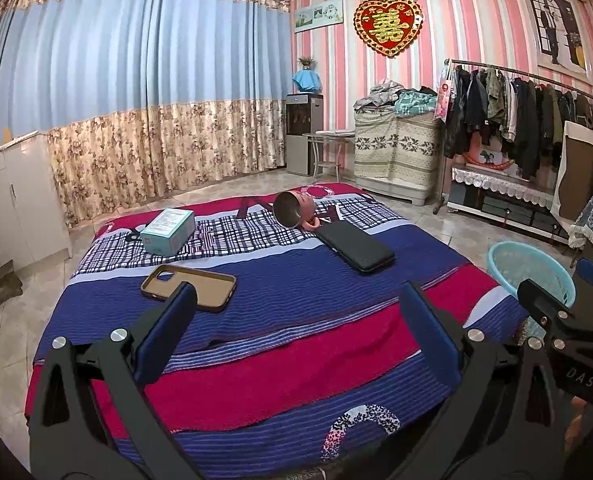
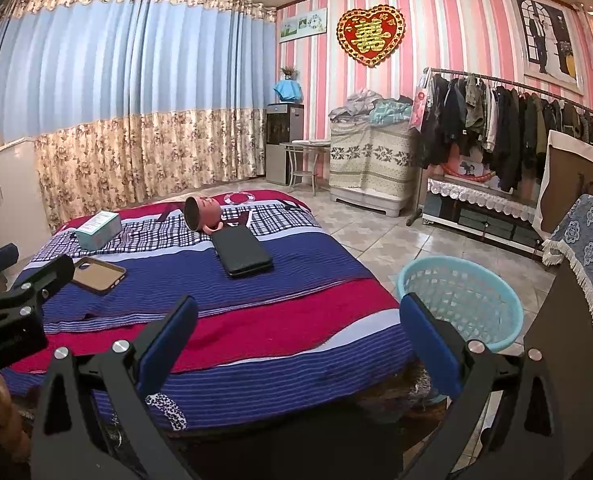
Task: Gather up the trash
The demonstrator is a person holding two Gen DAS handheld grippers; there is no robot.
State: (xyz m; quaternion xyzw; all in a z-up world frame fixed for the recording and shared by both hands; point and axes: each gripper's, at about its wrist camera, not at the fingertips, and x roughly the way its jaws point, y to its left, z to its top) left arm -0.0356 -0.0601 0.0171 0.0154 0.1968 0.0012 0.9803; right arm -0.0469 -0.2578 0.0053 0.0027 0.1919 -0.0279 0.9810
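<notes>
On the bed (image 1: 296,360) lie a brown phone case (image 1: 188,282), a light-blue carton (image 1: 168,230), a pink cup on its side (image 1: 294,208) and a black flat case (image 1: 354,247). All show in the right wrist view too: phone case (image 2: 98,274), carton (image 2: 98,229), cup (image 2: 202,214), black case (image 2: 241,254). A light-blue basket (image 2: 460,302) stands on the floor right of the bed; it also shows in the left wrist view (image 1: 530,266). My left gripper (image 1: 296,312) is open and empty over the near bed. My right gripper (image 2: 296,320) is open and empty near the bed's right edge.
White cabinets (image 1: 12,208) stand at the left. A clothes rack (image 1: 536,120), a covered chest (image 1: 396,152), a water dispenser (image 1: 302,132) and a small table (image 1: 328,148) line the far wall. A cloth-covered piece of furniture (image 2: 588,264) is at the right beside the basket.
</notes>
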